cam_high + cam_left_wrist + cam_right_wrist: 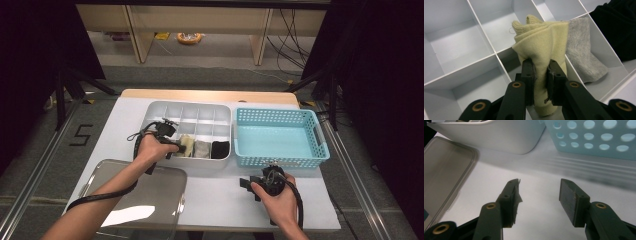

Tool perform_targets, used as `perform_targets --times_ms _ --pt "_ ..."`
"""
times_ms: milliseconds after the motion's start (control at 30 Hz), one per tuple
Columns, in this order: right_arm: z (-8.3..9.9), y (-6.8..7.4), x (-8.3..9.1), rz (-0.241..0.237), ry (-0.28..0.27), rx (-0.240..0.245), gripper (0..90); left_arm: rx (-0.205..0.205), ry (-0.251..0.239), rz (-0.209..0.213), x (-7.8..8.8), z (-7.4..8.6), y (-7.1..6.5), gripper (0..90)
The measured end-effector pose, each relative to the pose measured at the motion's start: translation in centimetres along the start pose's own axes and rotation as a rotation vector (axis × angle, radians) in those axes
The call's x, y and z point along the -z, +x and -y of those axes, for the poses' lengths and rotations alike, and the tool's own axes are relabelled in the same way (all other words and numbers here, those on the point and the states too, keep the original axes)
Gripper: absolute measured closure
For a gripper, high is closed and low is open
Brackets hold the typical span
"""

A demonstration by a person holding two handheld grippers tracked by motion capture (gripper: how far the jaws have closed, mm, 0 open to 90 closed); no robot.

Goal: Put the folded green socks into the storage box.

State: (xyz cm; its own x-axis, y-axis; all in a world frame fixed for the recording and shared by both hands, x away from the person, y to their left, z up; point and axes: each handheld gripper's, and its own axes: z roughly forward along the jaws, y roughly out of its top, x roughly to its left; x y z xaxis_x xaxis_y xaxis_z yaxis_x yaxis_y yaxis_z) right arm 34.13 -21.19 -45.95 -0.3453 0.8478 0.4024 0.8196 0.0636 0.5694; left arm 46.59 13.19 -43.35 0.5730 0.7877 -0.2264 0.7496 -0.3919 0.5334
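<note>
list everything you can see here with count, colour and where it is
yellow sock: 1, pale yellow, front row of the organiser, pinched in the left hand-held gripper
grey sock: 1, grey, compartment beside the yellow one
black sock: 1, black, compartment beyond the grey one
organiser box: 1, white, divided, table middle
basket: 1, light blue, right of the organiser
lid: 1, clear, near left of table
table: 1, white
left hand-held gripper: 1, black, shut on the sock
right hand-held gripper: 1, black, open over the table
</note>
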Motion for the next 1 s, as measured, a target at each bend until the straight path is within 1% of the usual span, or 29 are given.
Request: perform_targets --times_ms 33,100,133,233,300,333,367,400,433,467,500,633,667,700,767,800,833,867,933,967,1000 --pt "0.0 0.0 0.0 -0.001 0.001 0.0 50.8 0.018 -0.012 0.0 -0.1 0.0 -0.1 77.4" --pt "0.0 0.0 0.0 0.0 0.0 0.001 50.7 0.019 -0.013 -0.002 -0.1 -0.1 -0.2 77.4" --pt "0.0 -0.1 -0.1 -0.009 -0.014 0.015 50.6 0.021 -0.013 -0.001 -0.1 -0.1 -0.2 77.3" --pt "0.0 -0.1 -0.1 -0.01 -0.014 0.011 50.6 0.019 0.0 -0.003 -0.1 -0.1 -0.1 77.3" --pt "0.0 -0.1 -0.2 -0.011 -0.021 0.021 50.5 0.019 0.003 -0.006 -0.1 -0.2 -0.1 77.3" --pt "0.0 -0.1 -0.2 -0.011 -0.015 0.013 50.5 0.027 -0.005 -0.008 -0.3 -0.2 -0.3 77.3" --pt "0.0 -0.1 -0.2 -0.012 -0.015 0.013 50.5 0.021 0.0 -0.009 -0.3 -0.2 -0.3 77.3" --pt "0.0 -0.1 -0.2 -0.011 -0.015 0.014 50.5 0.004 0.014 -0.01 -0.2 -0.2 -0.2 77.3" --pt "0.1 0.0 -0.1 -0.015 -0.006 0.006 50.5 0.0 0.018 -0.012 -0.2 -0.2 -0.2 77.3" --pt "0.1 0.0 -0.1 -0.005 -0.002 0.006 50.5 0.015 0.006 -0.012 -0.3 -0.2 -0.3 77.3" --pt "0.0 -0.1 -0.2 -0.005 -0.014 0.021 50.5 0.013 0.009 -0.012 -0.3 -0.2 -0.3 77.3" --pt "0.1 -0.1 -0.2 -0.008 -0.017 0.02 50.4 0.017 0.011 -0.013 -0.4 -0.2 -0.3 76.9" --pt "0.0 -0.1 -0.2 0.002 -0.014 0.02 50.4 0.022 0.01 -0.009 -0.3 -0.3 -0.3 76.5" --pt "0.0 0.0 -0.1 0.001 0.001 0.003 50.4 0.027 0.006 -0.009 -0.3 -0.2 -0.3 75.9" --pt "0.0 0.0 -0.1 -0.008 -0.008 0.002 50.4 0.02 0.003 -0.01 0.0 -0.2 -0.3 73.6" --pt "0.0 0.0 -0.1 -0.007 -0.007 0.003 50.4 0.033 -0.014 -0.014 0.1 -0.2 -0.4 71.8" --pt "0.0 -0.1 -0.1 -0.011 -0.015 0.014 50.4 0.043 -0.027 -0.017 0.2 -0.1 -0.4 69.2" --pt "0.0 -0.1 -0.1 -0.01 -0.014 0.015 50.4 0.037 -0.026 -0.015 0.5 -0.1 -0.3 67.1" --pt "0.0 -0.1 -0.1 -0.01 -0.014 0.014 50.4 0.05 -0.05 -0.013 0.9 -0.2 -0.4 64.7" --pt "0.0 -0.1 -0.1 -0.009 -0.014 0.015 50.4 0.044 -0.051 -0.021 1.2 -0.2 -0.4 63.9" --pt "0.0 -0.1 -0.1 -0.01 -0.015 0.014 50.4 0.045 -0.064 -0.02 1.3 -0.3 -0.4 63.3"
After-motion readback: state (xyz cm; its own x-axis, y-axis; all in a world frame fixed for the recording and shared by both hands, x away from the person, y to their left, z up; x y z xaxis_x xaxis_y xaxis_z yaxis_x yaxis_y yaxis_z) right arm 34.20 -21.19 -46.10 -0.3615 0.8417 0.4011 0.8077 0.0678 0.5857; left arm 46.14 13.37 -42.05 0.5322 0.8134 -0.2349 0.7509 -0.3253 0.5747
